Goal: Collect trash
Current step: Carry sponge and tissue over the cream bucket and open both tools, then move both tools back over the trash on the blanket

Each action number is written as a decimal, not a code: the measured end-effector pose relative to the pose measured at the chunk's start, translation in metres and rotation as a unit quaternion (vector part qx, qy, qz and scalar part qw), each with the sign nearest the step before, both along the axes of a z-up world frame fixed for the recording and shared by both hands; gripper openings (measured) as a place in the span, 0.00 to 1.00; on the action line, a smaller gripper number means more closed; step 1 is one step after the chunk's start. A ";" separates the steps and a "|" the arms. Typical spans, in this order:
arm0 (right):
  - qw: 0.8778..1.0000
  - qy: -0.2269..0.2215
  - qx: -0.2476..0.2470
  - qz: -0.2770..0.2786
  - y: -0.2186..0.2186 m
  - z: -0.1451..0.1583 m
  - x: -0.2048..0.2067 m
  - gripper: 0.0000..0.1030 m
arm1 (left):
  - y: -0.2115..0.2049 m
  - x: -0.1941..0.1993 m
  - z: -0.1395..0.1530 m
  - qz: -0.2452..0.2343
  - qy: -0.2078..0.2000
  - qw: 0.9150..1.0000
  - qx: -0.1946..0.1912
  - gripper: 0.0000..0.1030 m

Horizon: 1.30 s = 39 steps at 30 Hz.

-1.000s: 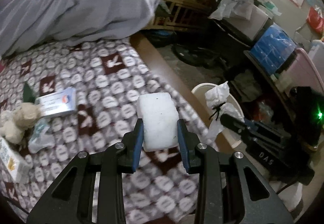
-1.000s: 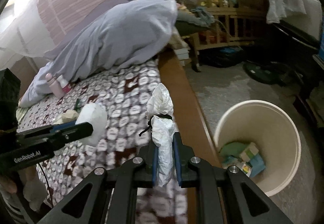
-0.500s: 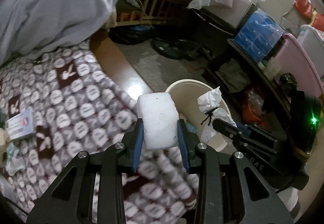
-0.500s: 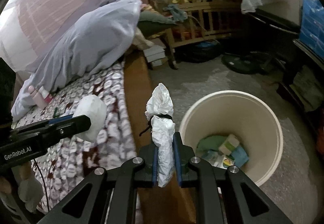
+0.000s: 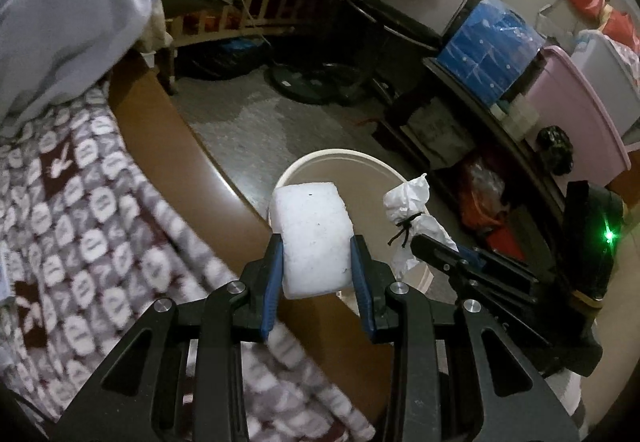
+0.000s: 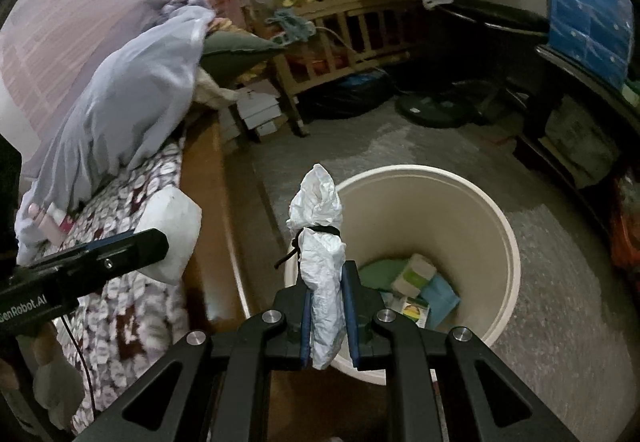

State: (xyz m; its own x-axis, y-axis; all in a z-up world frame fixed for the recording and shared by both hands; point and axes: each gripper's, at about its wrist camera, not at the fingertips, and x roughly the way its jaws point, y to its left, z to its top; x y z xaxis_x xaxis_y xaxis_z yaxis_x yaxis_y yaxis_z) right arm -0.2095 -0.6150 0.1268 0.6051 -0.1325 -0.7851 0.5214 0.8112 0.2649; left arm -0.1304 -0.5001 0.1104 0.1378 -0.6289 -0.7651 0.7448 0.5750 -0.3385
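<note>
1. The left hand-held gripper (image 5: 316,266) is closed on a white foam block (image 5: 312,238); its blue pads press on both sides of the block, and most of the block stands out above them.
2. The right hand-held gripper (image 6: 326,316) is closed tight on a white bag (image 6: 320,258), which is tied with a black string near its top.
3. The bag stands upright between the pads, and its crumpled top rises above the knot.
4. A cream bin (image 6: 506,238) stands on the floor (image 6: 560,322) just beside the wooden bed edge (image 6: 208,226).
5. In the right wrist view the bag is over the near-left rim of the bin.
6. In the left wrist view the block covers the near part of the bin rim.
7. Inside the bin lie a green piece, a blue piece and small boxes (image 6: 414,274).
8. The patterned bed cover (image 5: 80,242) is at the left, with a grey quilt (image 6: 132,98) on the bed behind.
</note>
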 end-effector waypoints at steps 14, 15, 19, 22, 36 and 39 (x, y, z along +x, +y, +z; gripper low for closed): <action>0.999 0.015 0.008 -0.029 -0.022 -0.015 -0.007 0.13 | -0.025 0.004 -0.014 -0.011 0.034 0.999 -0.029 0.38; 0.999 0.016 0.007 -0.033 -0.024 -0.015 -0.007 0.13 | -0.026 0.004 -0.014 -0.011 0.039 0.999 -0.036 0.42; 0.999 0.017 -0.002 -0.049 -0.028 -0.013 -0.010 0.18 | -0.026 0.002 -0.011 -0.013 0.041 0.998 -0.049 0.56; 0.998 0.017 -0.004 -0.056 -0.029 -0.013 -0.011 0.39 | -0.023 0.002 -0.011 -0.011 0.044 0.998 -0.051 0.57; 1.000 0.009 0.001 -0.015 0.003 0.000 0.007 0.39 | 0.042 0.011 -0.012 0.072 0.002 0.997 0.009 0.57; 1.000 0.008 0.001 0.008 0.020 0.005 0.016 0.39 | 0.064 0.014 -0.014 0.096 -0.006 0.995 0.022 0.57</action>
State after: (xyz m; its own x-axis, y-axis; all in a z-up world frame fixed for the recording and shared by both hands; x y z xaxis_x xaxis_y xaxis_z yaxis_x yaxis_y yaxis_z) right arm -0.1934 -0.5951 0.1319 0.5939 -0.1209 -0.7954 0.5124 0.8190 0.2581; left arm -0.1164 -0.4360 0.0964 0.2608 -0.5555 -0.7896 0.6238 0.7211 -0.3013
